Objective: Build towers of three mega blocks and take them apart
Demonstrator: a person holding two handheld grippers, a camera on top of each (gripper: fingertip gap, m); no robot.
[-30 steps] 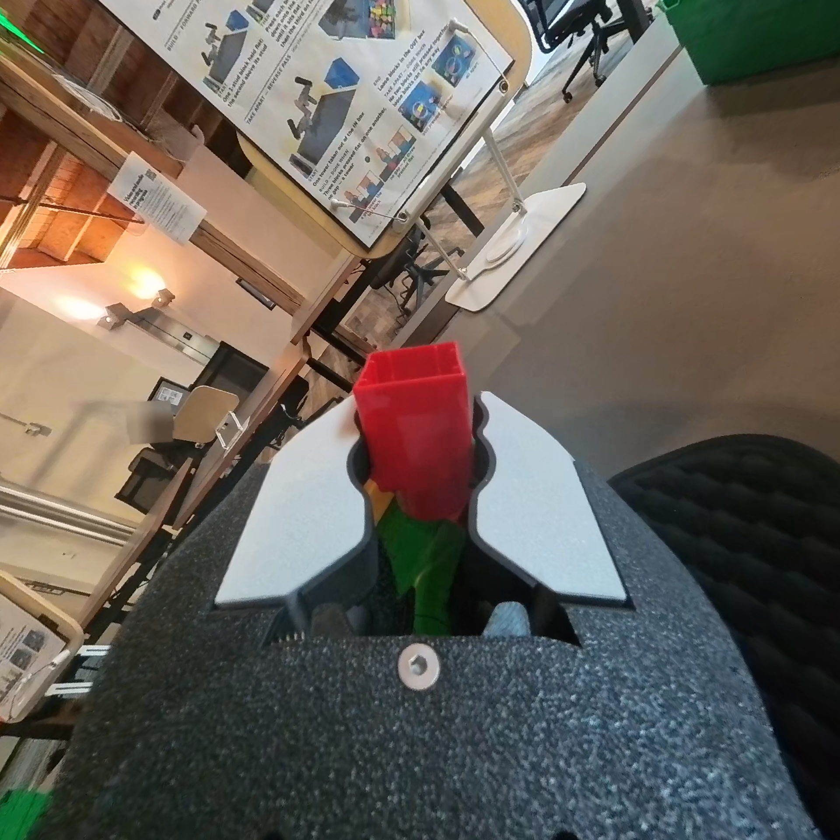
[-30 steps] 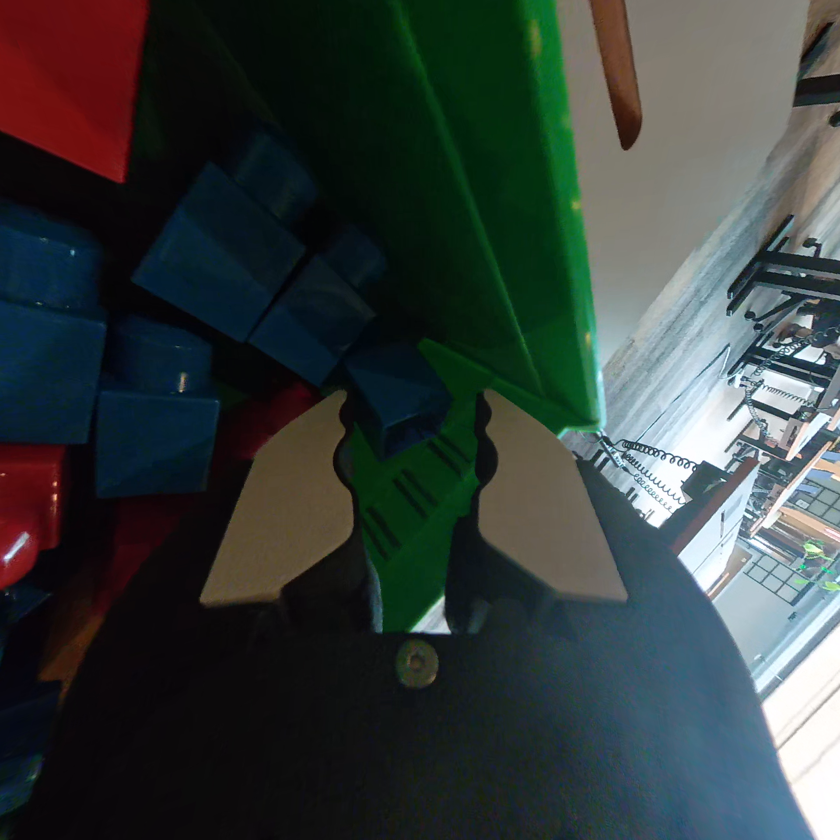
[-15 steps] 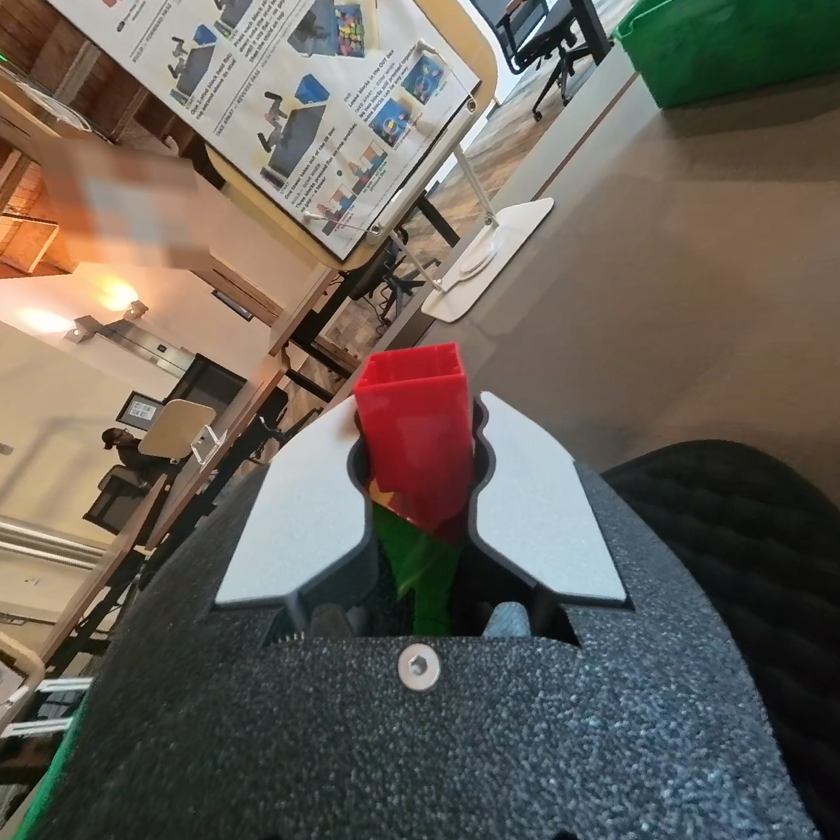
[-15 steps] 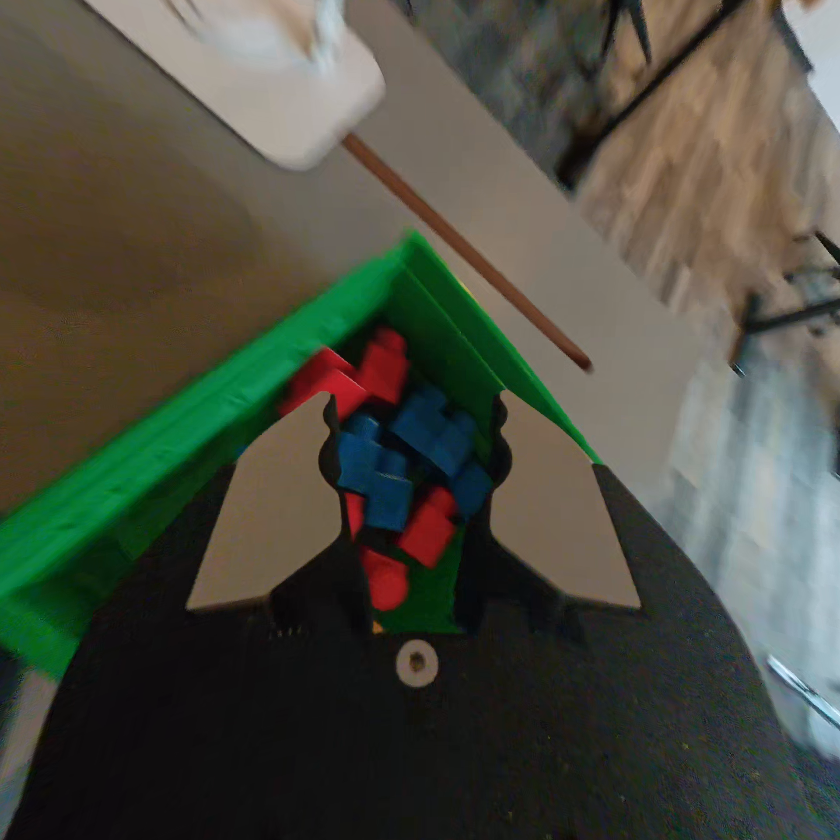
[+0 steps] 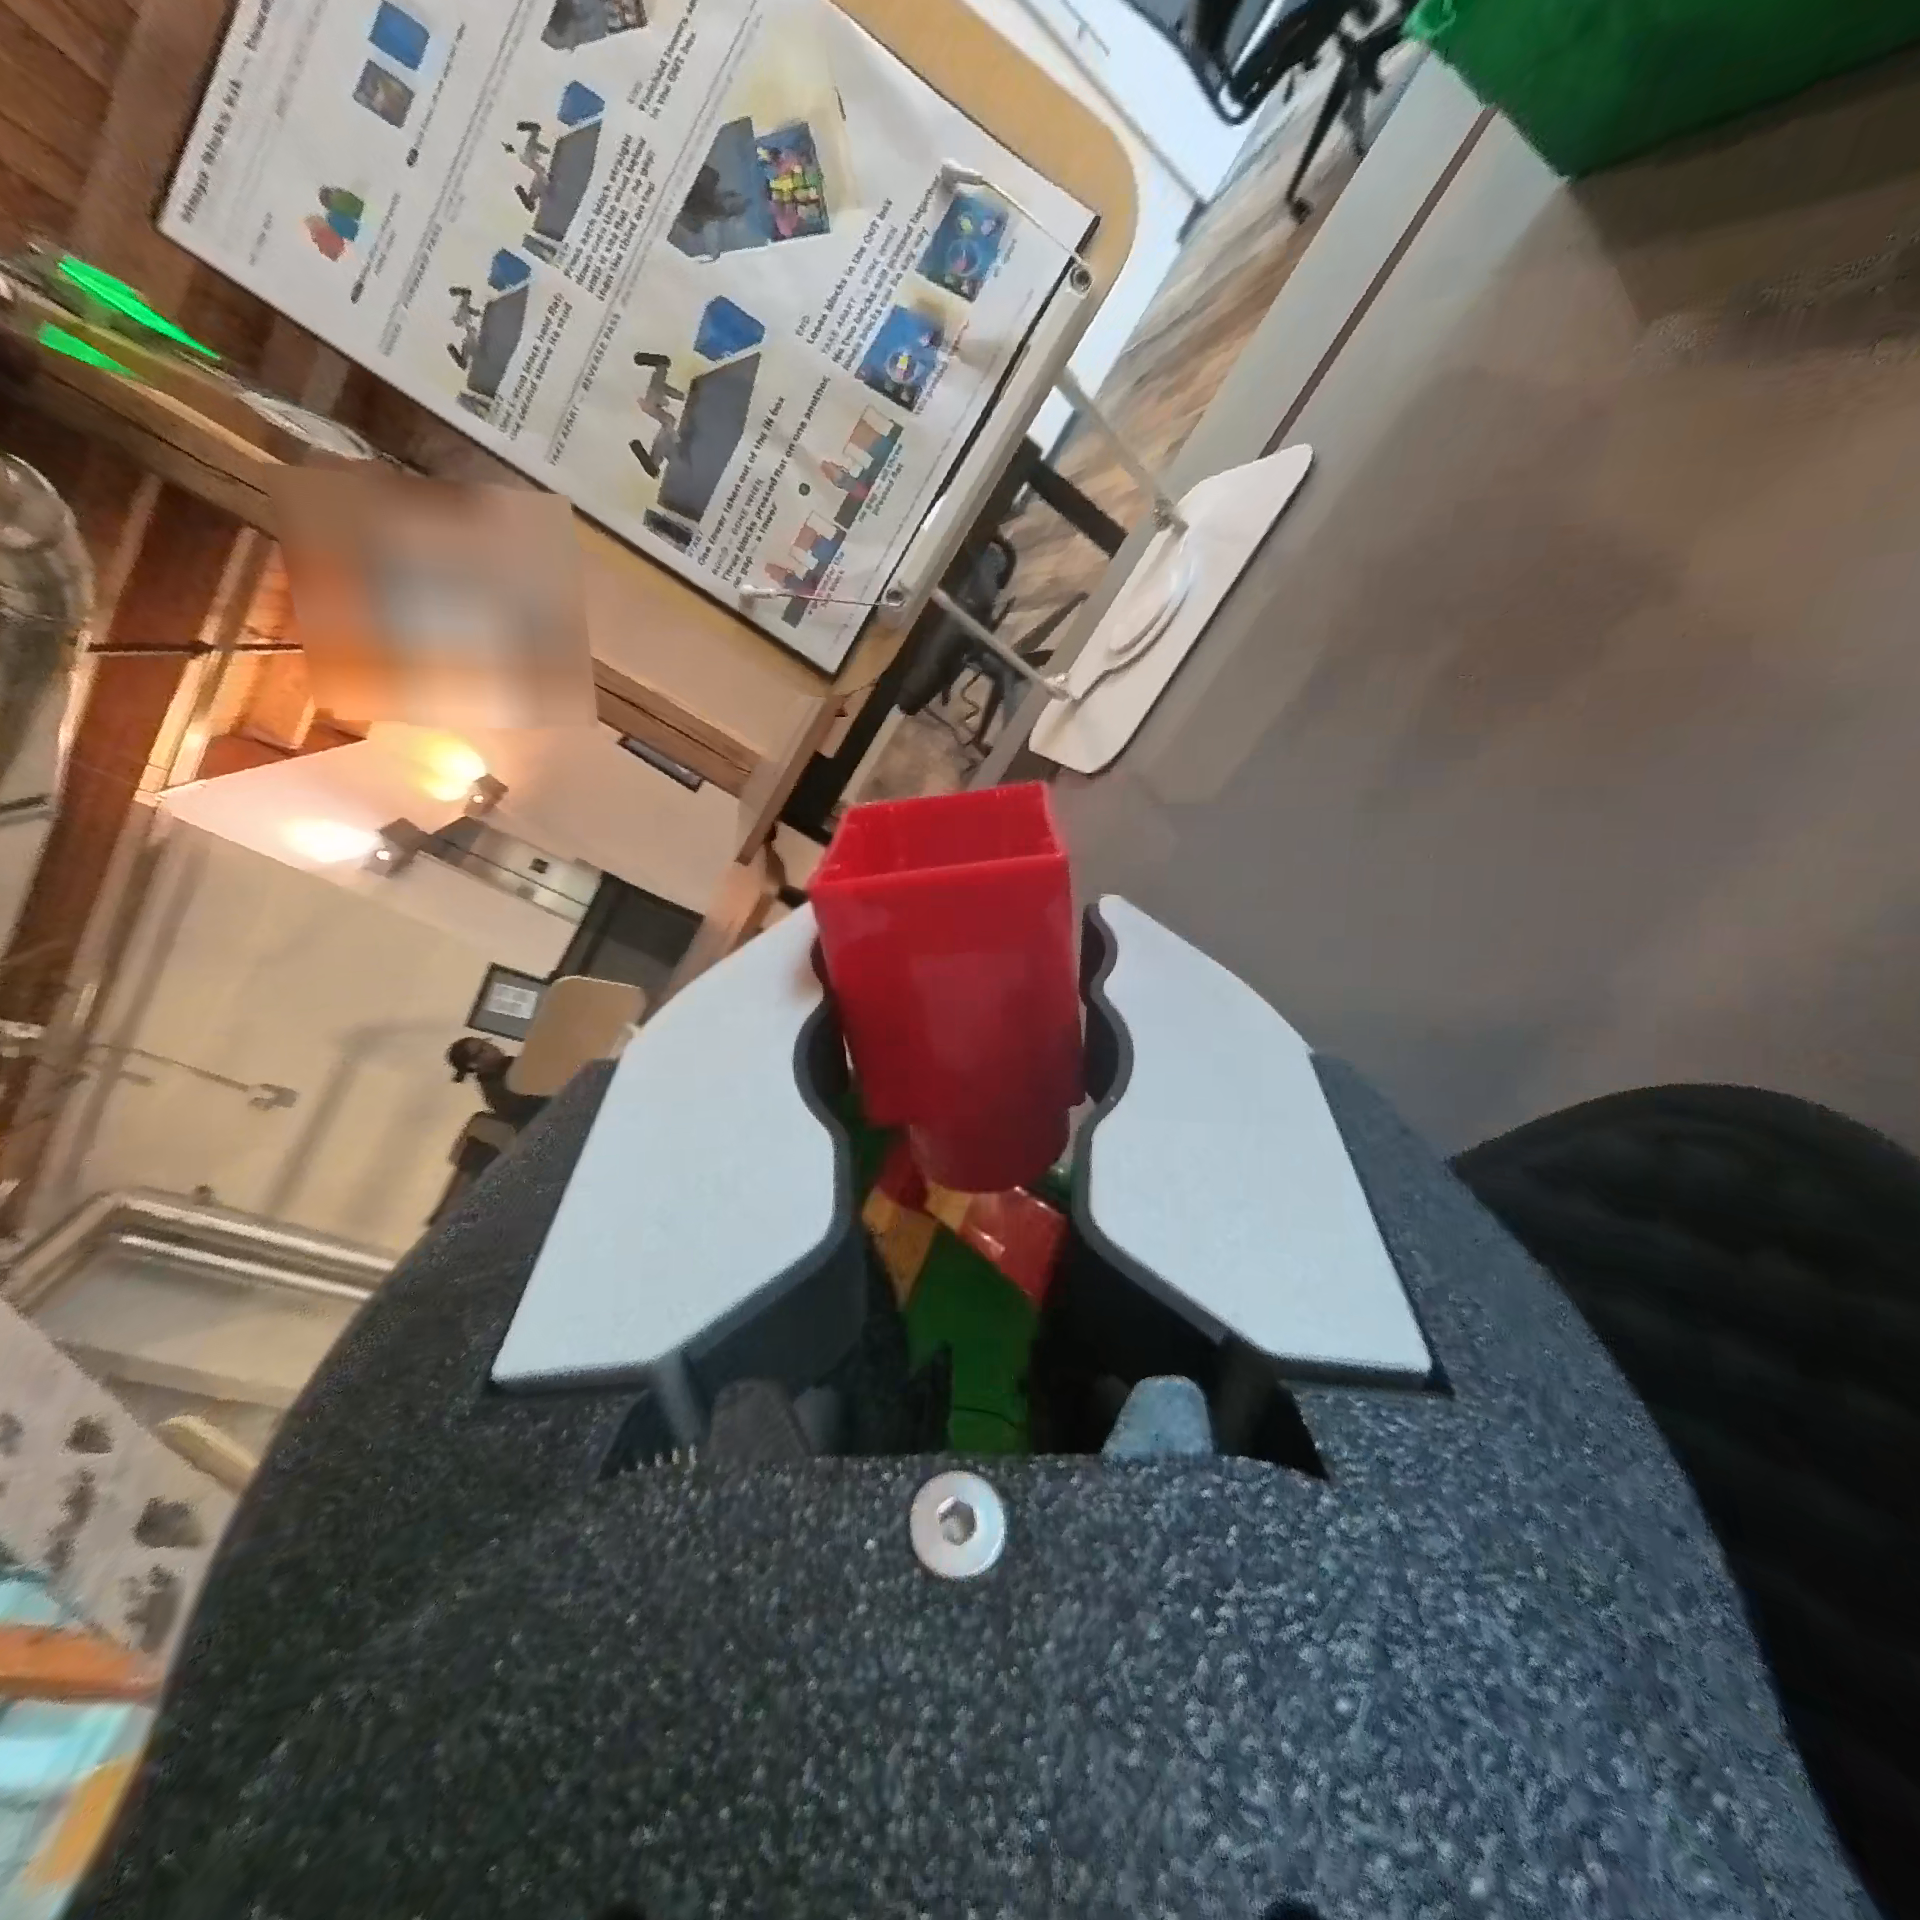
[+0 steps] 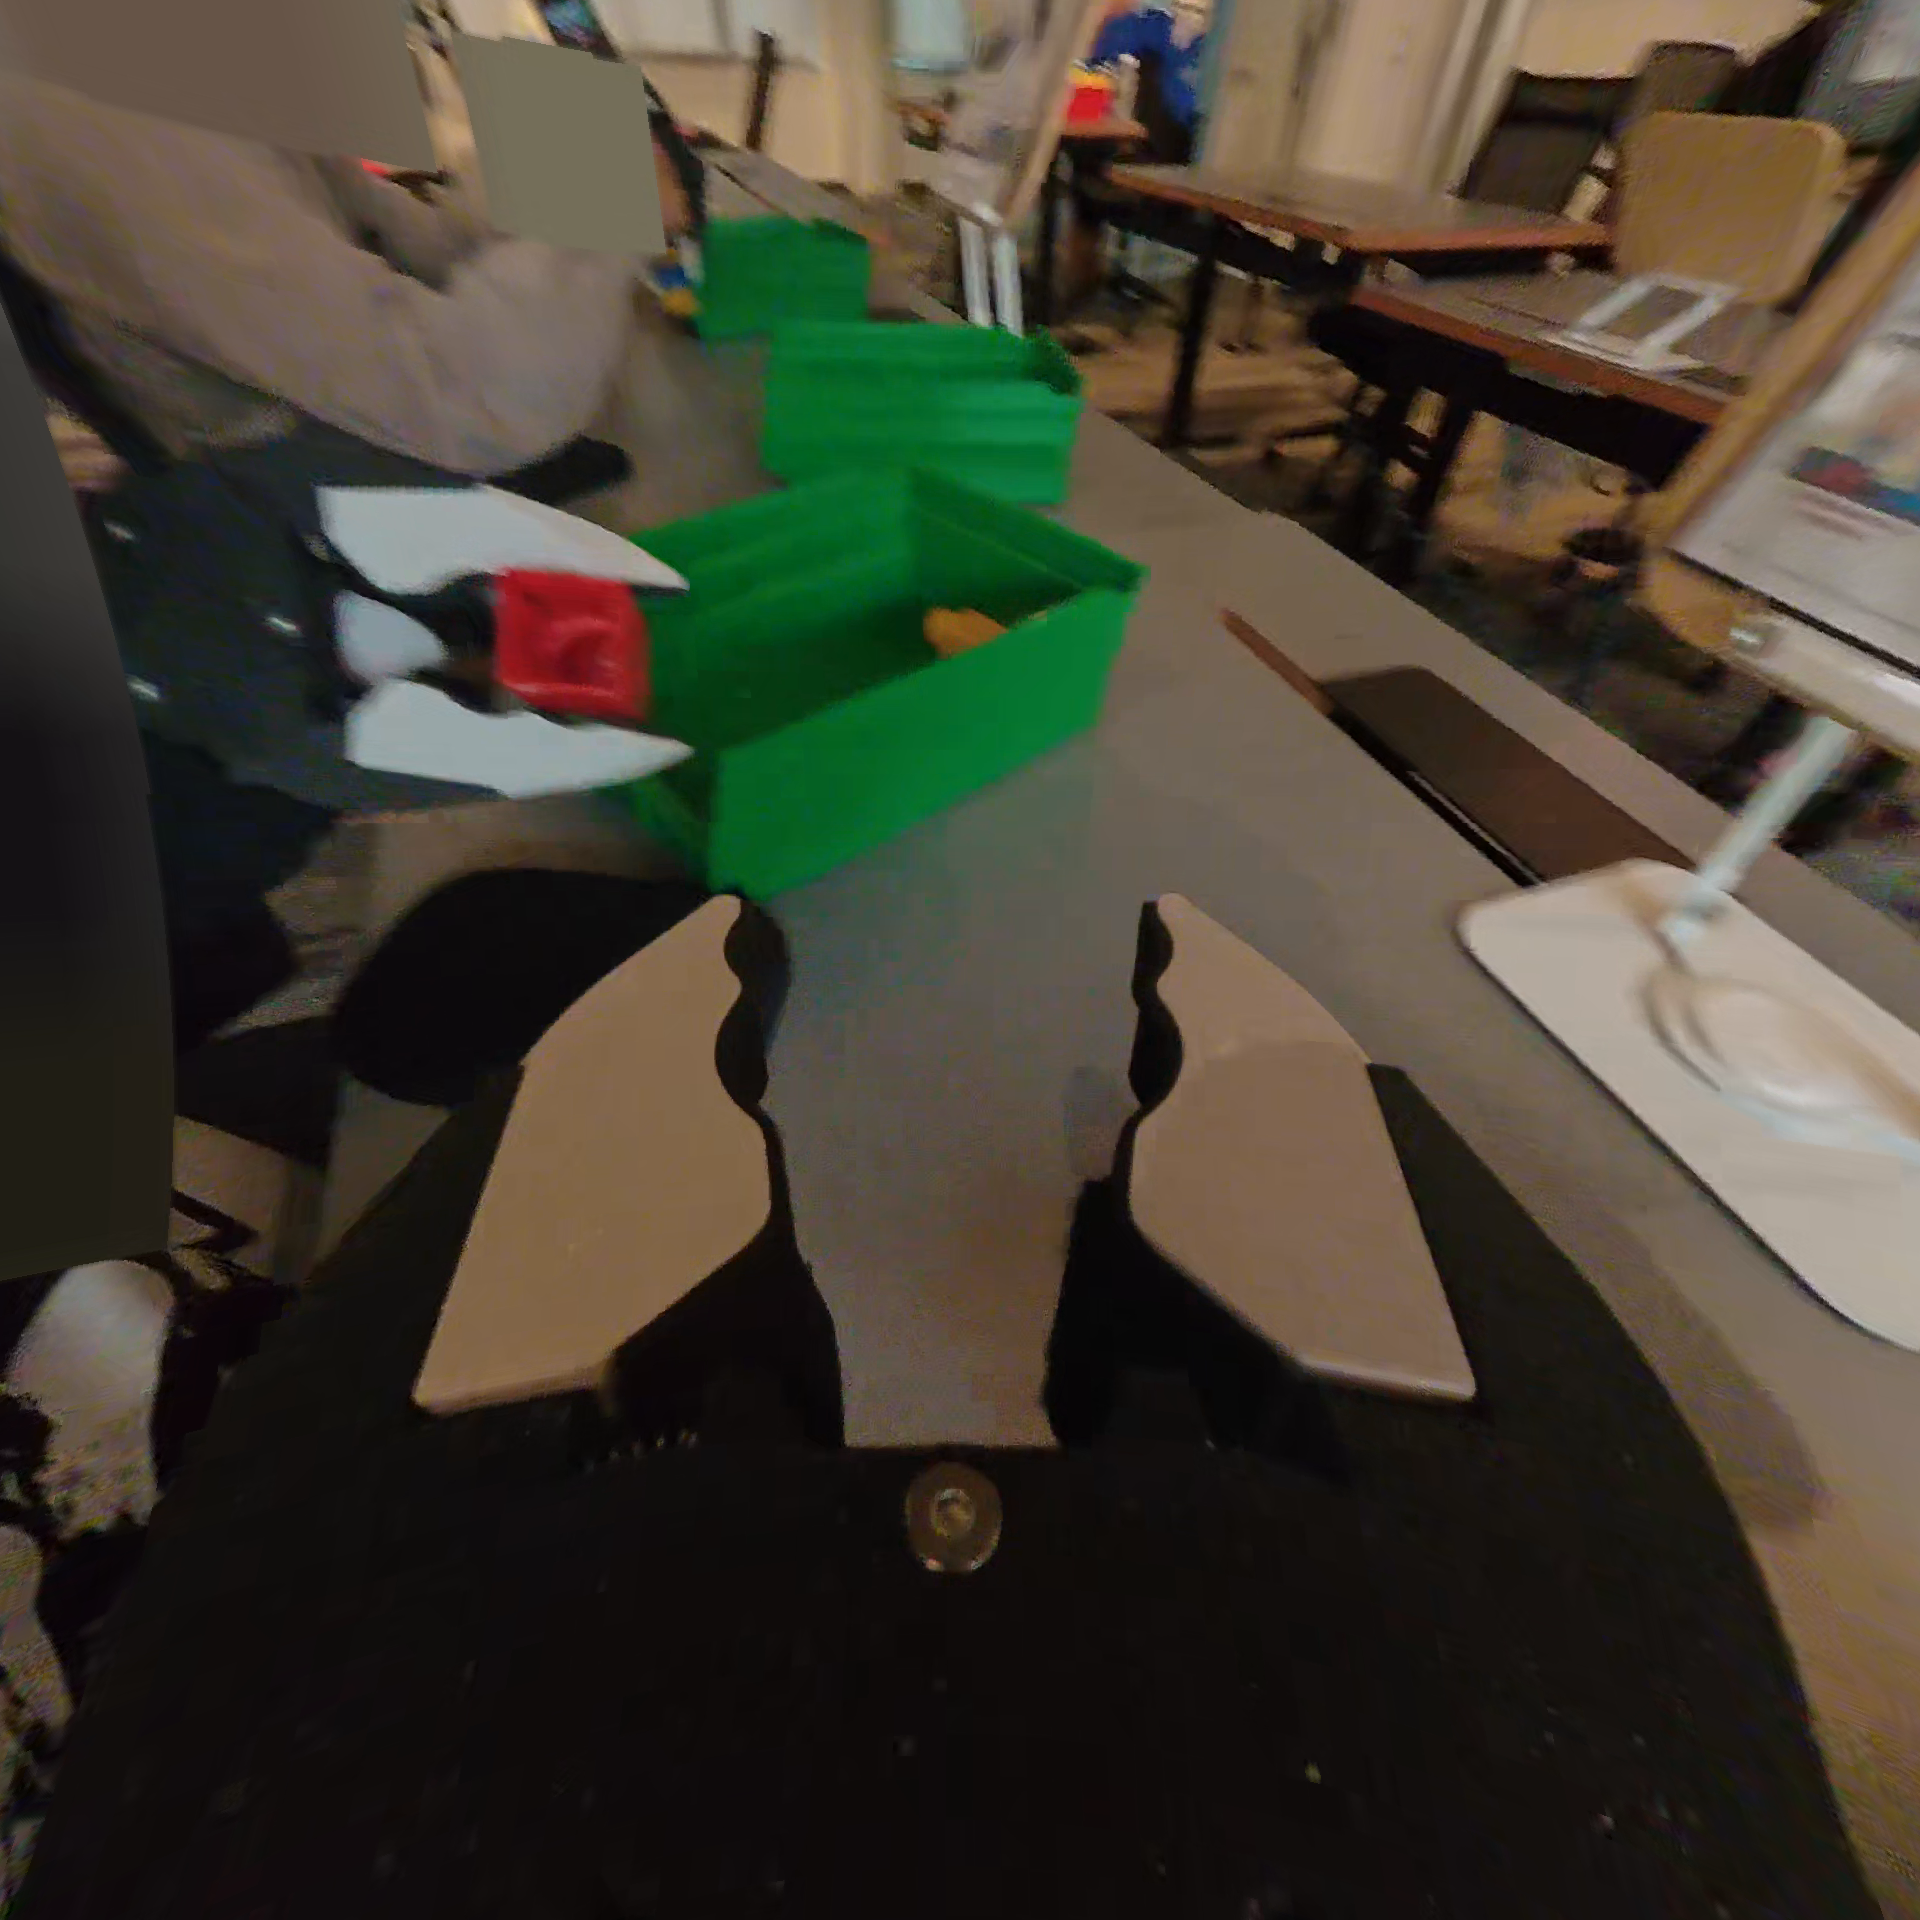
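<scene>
My left gripper [image 5: 951, 914] is shut on a red mega block [image 5: 951, 966], hollow underside facing away from the camera, held above the grey table. Below it, between the fingers, I see bits of green, yellow and red. In the right wrist view the same left gripper [image 6: 675, 665] shows at the left, holding the red block [image 6: 566, 660] in front of a green bin [image 6: 914, 686]. My right gripper [image 6: 940, 914] is open and empty, low over the grey table [image 6: 1039, 852], pointing toward that bin. An orange block [image 6: 961, 627] lies in the bin.
More green bins [image 6: 925, 416] stand farther along the table, and another green bin [image 5: 1662, 73] is at the left wrist view's top right. A white stand base [image 6: 1714, 1101] with an instruction poster [image 5: 644, 270] sits at the right. A person's grey sleeve [image 6: 312, 301] reaches in at left.
My right gripper has lifted out of the bin of blue and red blocks and swung round to face the table and the left gripper, empty. The left gripper still holds the red block, slightly turned.
</scene>
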